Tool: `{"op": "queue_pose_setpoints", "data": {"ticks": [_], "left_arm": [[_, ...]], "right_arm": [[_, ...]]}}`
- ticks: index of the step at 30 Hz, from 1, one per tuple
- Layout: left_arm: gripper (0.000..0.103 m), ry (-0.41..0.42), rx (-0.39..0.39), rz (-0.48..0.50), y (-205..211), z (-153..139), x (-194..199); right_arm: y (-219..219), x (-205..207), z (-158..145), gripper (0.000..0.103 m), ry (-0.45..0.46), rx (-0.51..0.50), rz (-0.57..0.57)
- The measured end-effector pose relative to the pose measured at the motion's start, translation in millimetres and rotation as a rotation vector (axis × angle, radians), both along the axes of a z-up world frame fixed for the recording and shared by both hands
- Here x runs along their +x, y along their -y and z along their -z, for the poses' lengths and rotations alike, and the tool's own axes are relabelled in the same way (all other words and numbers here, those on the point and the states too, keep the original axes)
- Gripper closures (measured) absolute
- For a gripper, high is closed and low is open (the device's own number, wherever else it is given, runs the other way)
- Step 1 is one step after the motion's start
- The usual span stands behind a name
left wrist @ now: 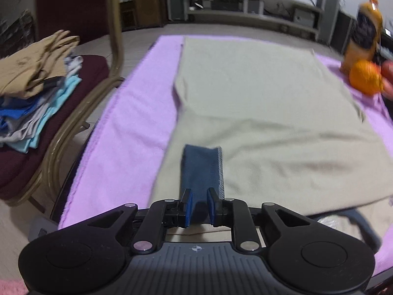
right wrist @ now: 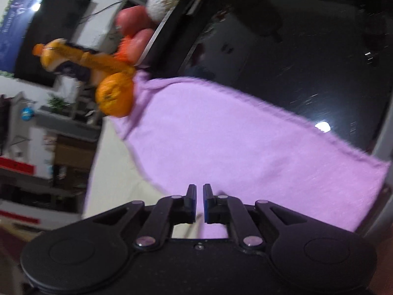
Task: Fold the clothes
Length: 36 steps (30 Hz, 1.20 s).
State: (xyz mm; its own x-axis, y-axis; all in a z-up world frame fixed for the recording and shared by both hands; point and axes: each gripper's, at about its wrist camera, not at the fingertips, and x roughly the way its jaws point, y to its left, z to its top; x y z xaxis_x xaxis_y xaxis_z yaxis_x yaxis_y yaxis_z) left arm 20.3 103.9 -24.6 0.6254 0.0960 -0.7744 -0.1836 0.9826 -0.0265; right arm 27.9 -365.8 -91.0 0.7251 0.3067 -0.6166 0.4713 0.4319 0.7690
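Only from the left wrist: beige garment spread flat on the purple blanket, filling centre to 3 o'clock; left gripper clamped on a dark blue cloth strip lying over the garment's near edge. At 9 o'clock, chair bearing stacked clothes.

Only from the right wrist: right gripper nearly closed, narrow gap, nothing visibly gripped; black glossy tabletop at 1 o'clock. Orange at 10 o'clock; container behind it blurred.
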Motion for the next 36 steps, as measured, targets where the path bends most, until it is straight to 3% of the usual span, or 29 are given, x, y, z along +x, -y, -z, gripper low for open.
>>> {"op": "queue_pose_setpoints", "data": {"ticks": [3,6,9,14,17,20,24,31,36], "left_arm": [[0.085,0.026,-0.086,-0.066,-16.5,-8.9,-10.9],[0.090,0.020,-0.136,-0.050,-16.4,-8.1,-10.9],[0.090,0.004,-0.095,0.044,6.1,-0.3,-5.8],[0.087,-0.023,0.058,0.238,57.8,22.6,-0.1],[0.085,-0.023,0.148,0.279,69.8,34.6,-1.8],[0.085,-0.048,0.129,0.285,62.7,33.9,-7.5],[0.090,-0.131,0.095,0.341,60.6,29.9,-30.6],[0.088,-0.027,0.030,0.302,57.4,11.1,-47.3],[0.088,-0.063,0.058,0.286,66.8,23.2,-33.5]], "right_arm": [[-15.4,5.0,-7.5,0.085,0.047,0.017,-0.092],[-36.4,15.0,-13.0,0.083,0.065,0.008,-0.189],[-66.4,23.6,-24.0,0.083,0.081,-0.077,-0.300],[-140.8,32.4,-38.3,0.083,0.148,-0.354,-0.566],[-180.8,29.9,-34.8,0.083,0.158,-0.525,-0.713],[-199.4,22.2,-26.0,0.084,0.130,-0.638,-0.808],[-193.9,5.7,-33.3,0.084,0.064,-0.622,-0.857],[-179.2,-7.3,-42.2,0.083,0.098,-0.560,-0.785],[-175.1,-12.2,-43.5,0.084,0.103,-0.530,-0.762]]}}
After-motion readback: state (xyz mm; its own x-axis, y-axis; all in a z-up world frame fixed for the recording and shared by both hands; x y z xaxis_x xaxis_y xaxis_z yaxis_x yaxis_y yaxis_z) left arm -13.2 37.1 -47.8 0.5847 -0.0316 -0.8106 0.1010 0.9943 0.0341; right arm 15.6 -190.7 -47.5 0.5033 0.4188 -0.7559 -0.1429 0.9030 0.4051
